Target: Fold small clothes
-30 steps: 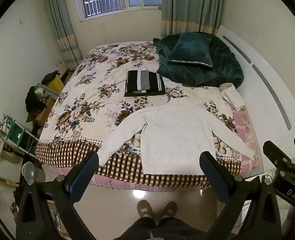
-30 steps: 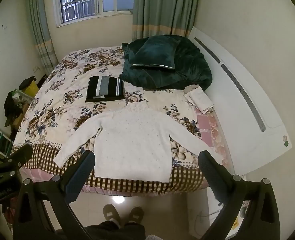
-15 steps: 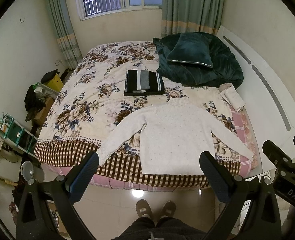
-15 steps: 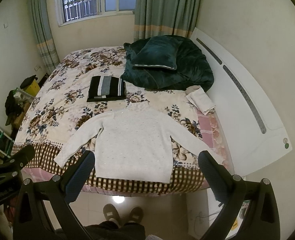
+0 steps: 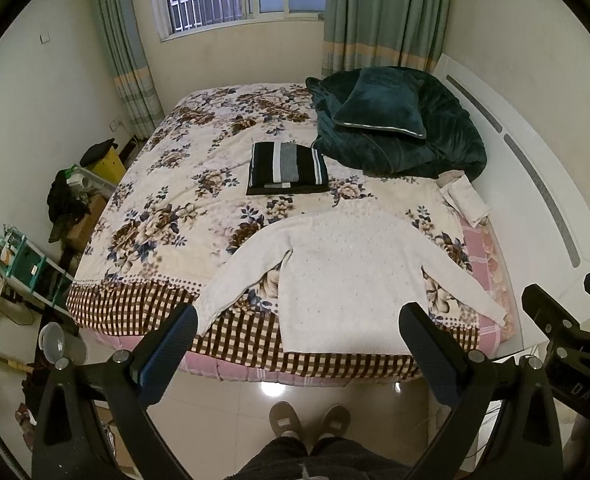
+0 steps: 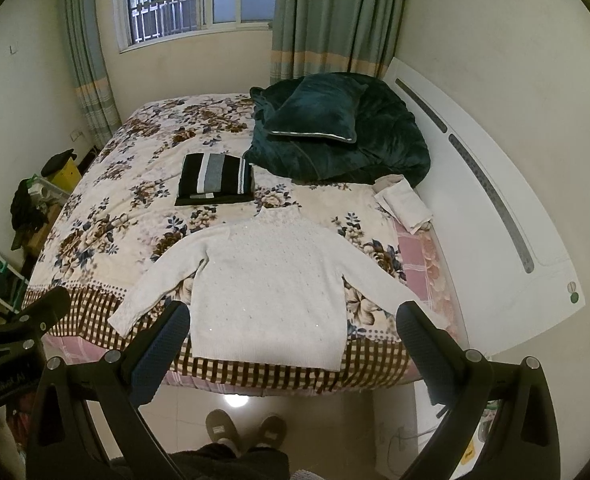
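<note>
A white knitted sweater lies flat on the floral bed, sleeves spread, hem at the near edge; it also shows in the right wrist view. A folded black and grey striped garment lies behind it, also in the right wrist view. My left gripper is open and empty, held high over the floor before the bed. My right gripper is open and empty beside it, and its body shows at the right edge of the left wrist view.
A dark green quilt and pillow are heaped at the far right by the white headboard. A small folded beige cloth lies at the bed's right edge. Cluttered shelves and boxes stand left. My slippered feet stand on tile.
Both grippers have drifted slightly; the view is almost the same. The sweater and folded garment have not moved.
</note>
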Tool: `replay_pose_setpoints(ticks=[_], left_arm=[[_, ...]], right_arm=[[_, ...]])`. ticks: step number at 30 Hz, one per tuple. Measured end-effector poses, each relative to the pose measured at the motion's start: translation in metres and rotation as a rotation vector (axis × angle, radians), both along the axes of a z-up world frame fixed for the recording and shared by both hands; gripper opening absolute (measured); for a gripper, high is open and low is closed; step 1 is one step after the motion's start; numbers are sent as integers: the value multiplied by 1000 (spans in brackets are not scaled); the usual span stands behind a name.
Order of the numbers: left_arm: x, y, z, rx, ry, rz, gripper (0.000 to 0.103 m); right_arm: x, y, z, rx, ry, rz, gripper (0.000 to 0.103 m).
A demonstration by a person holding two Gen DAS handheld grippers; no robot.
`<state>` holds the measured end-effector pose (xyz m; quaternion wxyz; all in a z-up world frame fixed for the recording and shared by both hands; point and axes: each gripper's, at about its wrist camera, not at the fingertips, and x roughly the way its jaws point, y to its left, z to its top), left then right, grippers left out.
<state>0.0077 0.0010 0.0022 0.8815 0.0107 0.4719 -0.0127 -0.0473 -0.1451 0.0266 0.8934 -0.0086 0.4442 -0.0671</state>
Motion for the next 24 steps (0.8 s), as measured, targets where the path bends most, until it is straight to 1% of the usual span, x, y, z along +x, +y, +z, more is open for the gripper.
replay_pose_setpoints(ticks=[5,10,15,17,20,24], left_arm=[[10,-1,2,-3,0,12,103],[11,2,2,-4,-3,11,103],[10,5,2,-4,-6,13,103],[9,6,2,-5,-6,14,103],[9,6,2,-5,-5,13,103],[13,9,1,-10,1,11,103]], right_arm=[[8,2,1,3,-2,0,103],[7,3,2,3,-2,1,103],[16,8,5,4,-2,4,103],[12,7,5,4,-3,3,103],[21,10,9,4,-2,7,103],[23,12,9,5,-2,8,103]])
